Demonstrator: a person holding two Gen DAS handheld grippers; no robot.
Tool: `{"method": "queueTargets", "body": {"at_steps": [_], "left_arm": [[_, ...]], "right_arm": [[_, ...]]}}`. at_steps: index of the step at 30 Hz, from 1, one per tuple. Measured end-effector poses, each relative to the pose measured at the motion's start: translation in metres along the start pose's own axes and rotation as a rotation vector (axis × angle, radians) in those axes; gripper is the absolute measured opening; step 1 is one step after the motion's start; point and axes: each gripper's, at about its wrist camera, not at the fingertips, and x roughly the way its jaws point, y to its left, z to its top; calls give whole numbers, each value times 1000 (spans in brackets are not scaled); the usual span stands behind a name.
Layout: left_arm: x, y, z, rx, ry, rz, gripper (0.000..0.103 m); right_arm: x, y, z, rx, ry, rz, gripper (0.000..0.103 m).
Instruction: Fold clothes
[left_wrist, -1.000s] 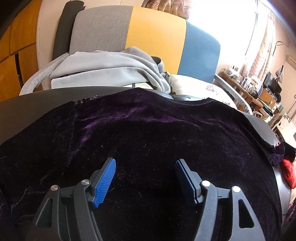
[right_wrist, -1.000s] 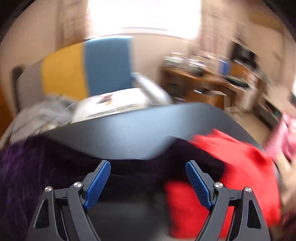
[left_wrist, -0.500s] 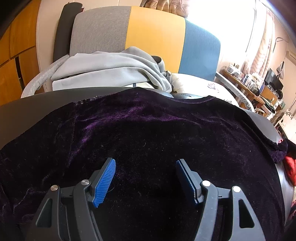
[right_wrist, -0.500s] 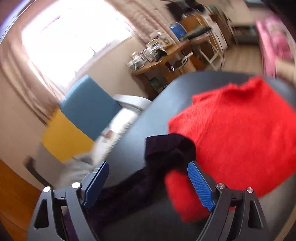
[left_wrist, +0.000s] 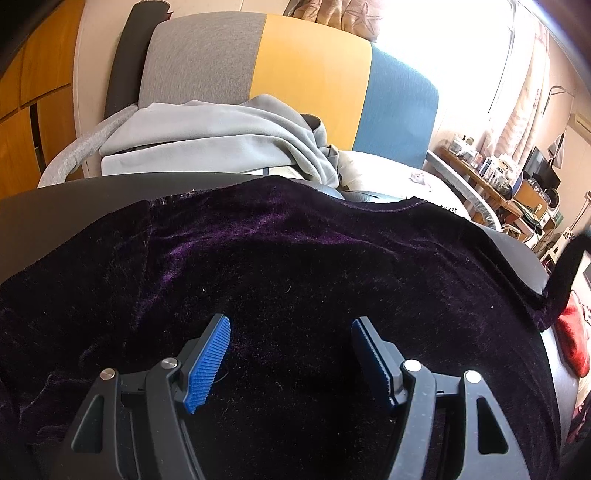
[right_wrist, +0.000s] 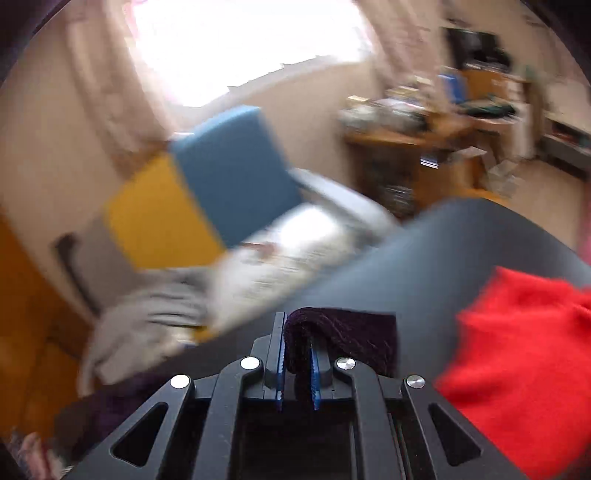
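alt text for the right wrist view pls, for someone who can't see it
The right tool is shut on a fold of dark purple velvet garment, its jaws having just closed on it, above a dark table. A red sweater lies to the right; behind, blurred, a grey, yellow and blue chair and a bright window.

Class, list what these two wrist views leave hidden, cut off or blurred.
- Right wrist: chair and desk smeared by motion blur.
- Right wrist: red garment cut by the frame edge.
- Left wrist: purple velvet garment hides most of the table.
- Left wrist: desk items too small.
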Motion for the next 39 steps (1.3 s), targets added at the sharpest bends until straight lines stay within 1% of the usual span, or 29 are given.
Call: {"method": "queueTargets", "body": {"at_steps": [3,5,6,7,8,10,12,15,17,19,21,22,23,24,25,26,27,28,30,31,32,37,38,39], "left_arm": [[0,0,0,-4,-1,-3,70],[-1,1,0,-9,-2,-8,70],[-1,1,0,-14,-4,-13,70],[-1,2,0,-20,-5,-19,70],[-2,3,0,-24,-6,-23,70],[-2,4,-1,-30,-7,-30,70],[-2,4,0,-32,-6,-32,70],[-3,2,1,-26,1,-21,70],[-4,-4,3,-7,15,1,68],[-12,-16,3,22,26,-34,68],[-26,-37,3,81,10,-123,68],[-34,-54,2,160,2,-141,68],[-41,-72,0,241,-7,-157,69],[-46,-89,-2,328,2,-178,69],[-48,-108,-5,415,24,-189,69],[-46,-121,-8,468,55,-202,69],[-43,-127,-9,478,84,-220,69],[-37,-132,-8,468,121,-231,69],[-34,-142,-5,473,101,-177,69],[-35,-148,-5,506,80,-160,69],[-36,-155,-5,540,58,-142,69],[-22,-193,-10,766,72,-76,69],[-14,-200,-8,794,85,-45,63],[-5,-204,-4,802,108,-10,36]], "right_arm": [[20,73,-22,-73,56,193,11],[32,121,-42,-121,101,324,16],[38,144,-64,-154,137,393,22],[39,164,-87,-201,163,440,30],[36,178,-108,-249,173,455,53],[31,200,-149,-334,193,480,76],[28,202,-183,-368,242,479,77],[21,186,-230,-382,332,443,77],[15,166,-251,-370,361,397,77],[12,142,-264,-322,374,356,77],[17,118,-271,-243,385,334,78],[20,108,-275,-206,388,331,80],[22,101,-277,-176,382,343,80],[22,94,-278,-151,370,368,80],[21,89,-279,-132,358,391,80],[21,86,-279,-119,350,411,81],[21,84,-279,-112,347,427,84],[22,83,-279,-106,343,442,85],[22,81,-279,-100,339,465,86],[22,82,-280,-99,338,477,88],[23,84,-280,-96,337,486,89],[22,87,-276,-84,328,524,92],[22,87,-276,-83,327,527,92],[22,87,-276,-82,325,531,92]]}}
